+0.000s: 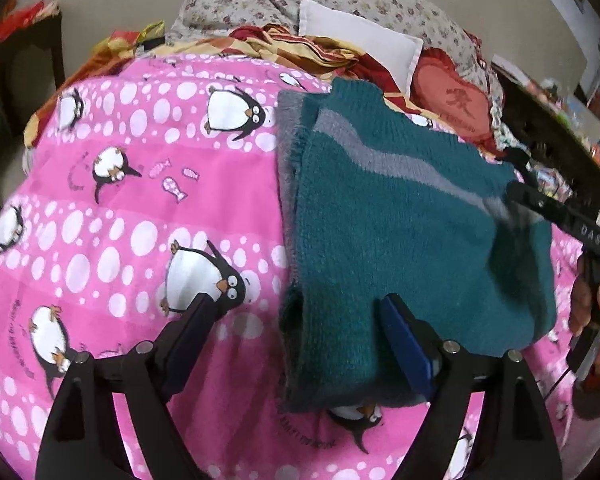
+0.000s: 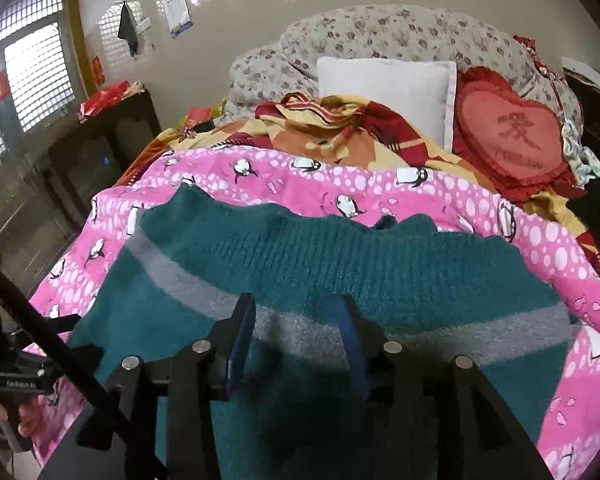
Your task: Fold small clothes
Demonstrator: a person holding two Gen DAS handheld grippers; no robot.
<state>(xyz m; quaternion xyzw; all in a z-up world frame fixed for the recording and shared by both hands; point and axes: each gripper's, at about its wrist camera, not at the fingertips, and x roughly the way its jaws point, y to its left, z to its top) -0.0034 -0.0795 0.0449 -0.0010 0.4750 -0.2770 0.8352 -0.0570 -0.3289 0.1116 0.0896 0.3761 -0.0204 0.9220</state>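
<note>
A teal knitted sweater [image 1: 400, 232] with a grey stripe lies folded on the pink penguin blanket [image 1: 140, 200]. It also shows in the right wrist view [image 2: 300, 256]. My left gripper [image 1: 300, 304] is open and empty over the sweater's near left corner, its right finger above the knit. My right gripper [image 2: 296, 304] is open and empty just above the sweater's grey stripe. The right gripper's body also shows blurred at the right edge of the left wrist view [image 1: 560, 216].
The pink blanket [image 2: 420, 192] covers a bed. Behind it lie a red-yellow quilt [image 2: 332, 128], a white pillow [image 2: 384, 88], a red heart cushion [image 2: 516, 132] and floral bedding [image 2: 380, 36]. A dark cabinet [image 2: 100, 152] stands left by the window.
</note>
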